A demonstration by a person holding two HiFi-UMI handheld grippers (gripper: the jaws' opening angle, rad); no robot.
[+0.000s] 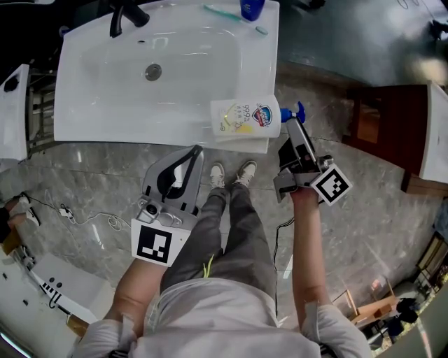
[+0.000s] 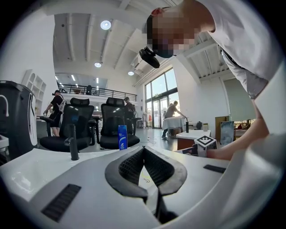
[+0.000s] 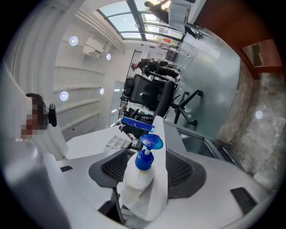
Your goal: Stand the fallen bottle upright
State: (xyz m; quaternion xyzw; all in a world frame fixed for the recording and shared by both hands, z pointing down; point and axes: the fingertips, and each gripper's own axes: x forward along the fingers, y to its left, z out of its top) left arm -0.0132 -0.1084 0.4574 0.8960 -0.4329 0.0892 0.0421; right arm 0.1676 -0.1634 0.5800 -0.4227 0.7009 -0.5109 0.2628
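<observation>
**A:** Lying on its side, the white pump bottle [image 1: 245, 117] rested on the front right corner of the sink [image 1: 91, 105]. Its blue pump head [image 1: 297, 112] jutted past the rim toward the right gripper [image 1: 294, 131]. How would it have handled?

**B:** Probably light and fairly stiff. It was smooth plastic with a glossy label, so likely slippery under the pads. The body was opaque, and how much liquid it held could not be told. The thin pump neck looked like the weak spot. The broad shoulder or body seemed the safer place to take hold.

**A:** And the claws?

**B:** The right gripper view showed its jaws parted, one on each side of the bottle's shoulder, with the pump pointing back at the camera. The pad at that view's left [image 3: 114, 166] looked close to the plastic or touching it, but no firm clamp was evident. The left gripper [image 1: 190, 157] hung in front of the sink, well apart from the bottle. Its jaws met at the tips with nothing between them.

**A:** What about containers?

**B:** The sink bowl held nothing but its drain [image 1: 153, 70]. On the back ledge a blue bottle [image 1: 252, 7] stood upright near a slim teal toothbrush [image 1: 224, 12], and a black tap [image 1: 126, 17] stood at the other end. Because the fallen bottle sat at the very edge, tipping it up may have risked sliding it off the rim.
</observation>
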